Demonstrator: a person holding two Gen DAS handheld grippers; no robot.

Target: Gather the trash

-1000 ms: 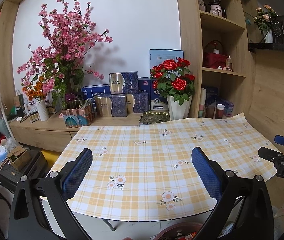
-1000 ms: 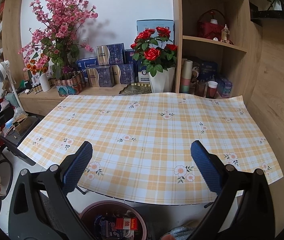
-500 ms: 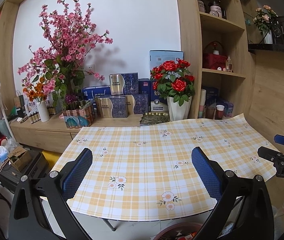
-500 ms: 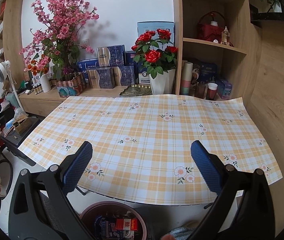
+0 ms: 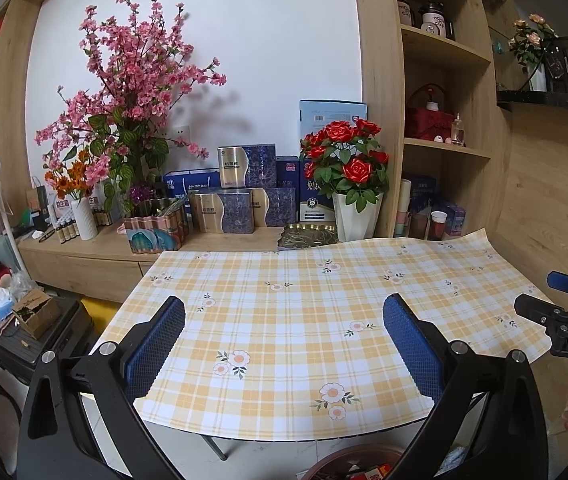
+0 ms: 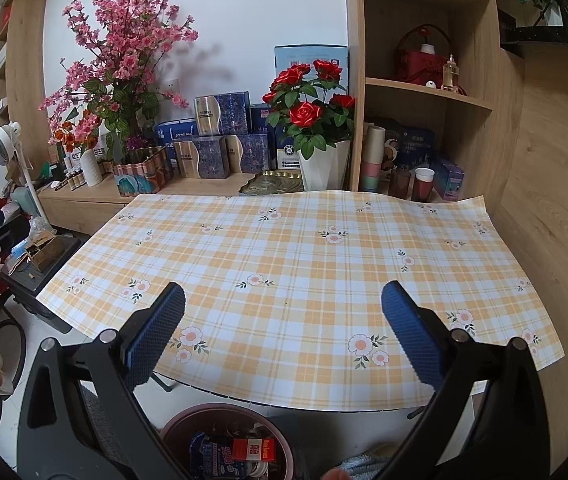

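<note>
A: Where is the trash (image 6: 239, 454) lying?

B: It is sitting in the bin (image 6: 175, 432) on the floor under the near edge of the table, just below the right gripper (image 6: 284, 320). Crumpled wrappers and a small red-and-white carton are showing; the rest is too dark to tell.

A: And how is the collecting coming along?

B: It is looking all but finished, by my reading. The tablecloth (image 6: 304, 264) is lying bare, with no scrap showing on it in either view. Nothing seems to be waiting, unless something is hiding out of frame.

A: Are the grippers carrying anything?

B: No. The right gripper is hanging spread wide over the near edge, nothing between its blue pads (image 6: 155, 336). The left gripper (image 5: 284, 340) is hovering likewise at the near left, fingers apart and empty, the bin's rim (image 5: 348, 454) just peeking below it.

A: What is standing beyond?

B: Red roses (image 6: 312, 108) in a white pot are standing at the far edge, boxes (image 6: 223, 136) and pink blossoms (image 6: 123, 48) to their left, shelves (image 6: 424, 92) to the right.
</note>
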